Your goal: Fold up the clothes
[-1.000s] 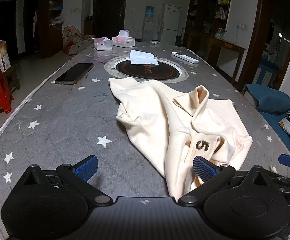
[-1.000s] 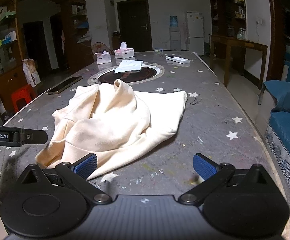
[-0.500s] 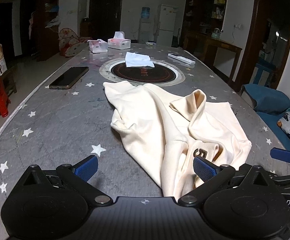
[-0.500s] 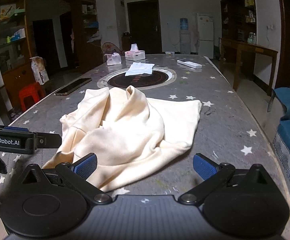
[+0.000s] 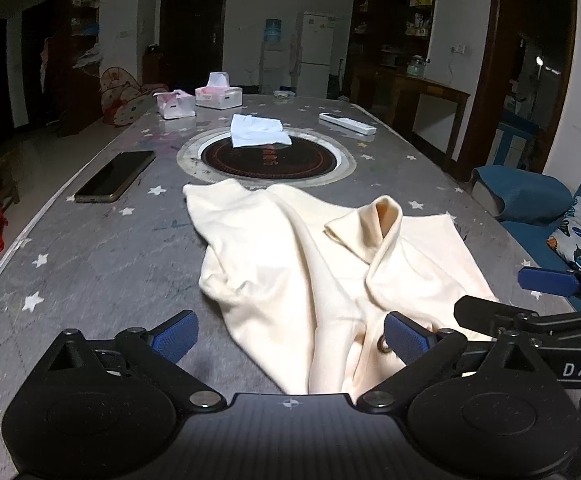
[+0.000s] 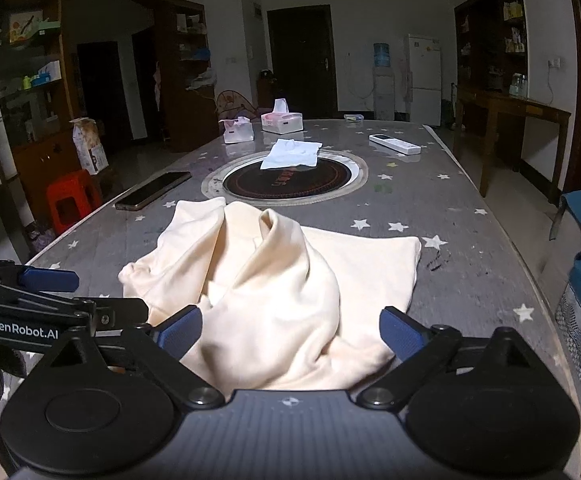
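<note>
Both grippers have crept forward onto the near edge of the garment: the black "5" patch, plain to see a second ago, is now almost hidden behind the left gripper's right finger, with only a sliver showing. That gripper stands wide, cloth running between its fingers and under its body. The right gripper is equally wide, and a cream mound fills its gap.

On the star-print table the garment lies crumpled at the near middle, a raised fold at about 1 o'clock from the left gripper. Beyond it at 12 o'clock sits the round hotplate with a white cloth on it. A phone lies at 10 o'clock, tissue boxes farther back, and a remote at 1 o'clock.
</note>
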The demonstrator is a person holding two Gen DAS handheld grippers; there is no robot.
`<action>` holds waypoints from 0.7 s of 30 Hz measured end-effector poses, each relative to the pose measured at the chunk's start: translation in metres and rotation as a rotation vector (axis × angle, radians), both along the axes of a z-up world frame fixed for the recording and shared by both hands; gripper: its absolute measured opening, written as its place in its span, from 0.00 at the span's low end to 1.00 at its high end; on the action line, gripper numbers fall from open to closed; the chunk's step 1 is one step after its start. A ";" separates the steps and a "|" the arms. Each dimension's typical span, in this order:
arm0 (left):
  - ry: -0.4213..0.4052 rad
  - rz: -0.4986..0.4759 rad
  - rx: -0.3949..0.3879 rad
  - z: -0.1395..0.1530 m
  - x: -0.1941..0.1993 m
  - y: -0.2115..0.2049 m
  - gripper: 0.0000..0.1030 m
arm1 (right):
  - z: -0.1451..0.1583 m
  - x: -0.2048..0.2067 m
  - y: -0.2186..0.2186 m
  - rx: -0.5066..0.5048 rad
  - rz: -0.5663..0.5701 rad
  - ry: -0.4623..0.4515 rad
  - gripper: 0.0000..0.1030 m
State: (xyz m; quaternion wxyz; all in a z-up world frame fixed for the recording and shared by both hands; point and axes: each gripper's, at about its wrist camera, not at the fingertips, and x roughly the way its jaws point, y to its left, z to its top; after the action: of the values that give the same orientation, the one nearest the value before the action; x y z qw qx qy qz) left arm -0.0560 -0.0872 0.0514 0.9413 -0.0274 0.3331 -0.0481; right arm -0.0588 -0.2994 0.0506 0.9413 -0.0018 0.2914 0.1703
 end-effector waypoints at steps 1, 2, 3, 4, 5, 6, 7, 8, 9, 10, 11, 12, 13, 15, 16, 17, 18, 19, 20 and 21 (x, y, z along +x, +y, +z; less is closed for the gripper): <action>0.000 -0.004 -0.001 0.000 0.003 0.000 0.91 | 0.000 0.003 0.000 0.001 -0.001 0.002 0.91; 0.001 -0.008 -0.001 0.000 0.005 0.000 0.90 | 0.000 0.005 -0.001 0.000 -0.002 0.004 0.90; 0.001 -0.012 -0.002 0.000 0.008 -0.001 0.87 | 0.000 0.008 -0.002 0.001 -0.002 0.007 0.89; 0.001 -0.016 -0.002 0.000 0.011 -0.001 0.85 | 0.000 0.010 -0.003 0.004 0.000 0.009 0.87; 0.001 -0.020 -0.003 0.000 0.013 -0.001 0.82 | 0.001 0.012 -0.004 0.007 0.000 0.012 0.85; 0.002 -0.025 -0.003 0.001 0.016 -0.001 0.79 | 0.001 0.015 -0.005 0.010 0.000 0.015 0.84; 0.005 -0.029 -0.004 0.000 0.019 -0.002 0.76 | 0.001 0.018 -0.007 0.011 -0.001 0.016 0.82; 0.010 -0.034 -0.006 -0.001 0.021 -0.002 0.74 | 0.002 0.021 -0.008 0.012 -0.002 0.018 0.80; 0.015 -0.039 -0.007 -0.003 0.024 -0.003 0.70 | 0.003 0.024 -0.009 0.013 -0.001 0.020 0.79; 0.021 -0.044 -0.009 -0.004 0.027 -0.003 0.68 | 0.003 0.028 -0.009 0.016 0.001 0.023 0.78; 0.026 -0.049 -0.010 -0.005 0.029 -0.004 0.68 | 0.004 0.031 -0.010 0.018 0.005 0.026 0.77; 0.031 -0.054 -0.012 -0.006 0.032 -0.004 0.67 | 0.004 0.035 -0.009 0.018 0.011 0.029 0.76; 0.036 -0.059 -0.013 -0.008 0.034 -0.005 0.61 | 0.004 0.038 -0.008 0.019 0.017 0.031 0.74; 0.046 -0.069 -0.016 -0.010 0.040 -0.006 0.56 | 0.005 0.045 -0.005 0.016 0.035 0.035 0.72; 0.052 -0.074 -0.017 -0.011 0.042 -0.007 0.56 | 0.006 0.048 -0.003 0.013 0.045 0.034 0.71; 0.057 -0.079 -0.019 -0.013 0.045 -0.007 0.56 | 0.006 0.051 0.000 0.010 0.054 0.034 0.71; 0.059 -0.082 -0.020 -0.013 0.046 -0.007 0.55 | 0.007 0.054 0.002 0.006 0.063 0.032 0.71; 0.061 -0.086 -0.022 -0.014 0.047 -0.007 0.51 | 0.007 0.057 0.005 0.002 0.074 0.030 0.70; 0.064 -0.089 -0.025 -0.015 0.048 -0.007 0.49 | 0.008 0.062 0.009 -0.003 0.085 0.029 0.68; 0.066 -0.090 -0.025 -0.015 0.049 -0.006 0.47 | 0.009 0.067 0.013 -0.007 0.097 0.029 0.67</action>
State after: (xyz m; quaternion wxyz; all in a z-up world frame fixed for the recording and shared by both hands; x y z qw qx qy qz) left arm -0.0072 -0.0936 0.0361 0.9262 -0.0258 0.3643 -0.0937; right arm 0.0086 -0.2864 0.0596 0.9276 -0.0167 0.3053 0.2145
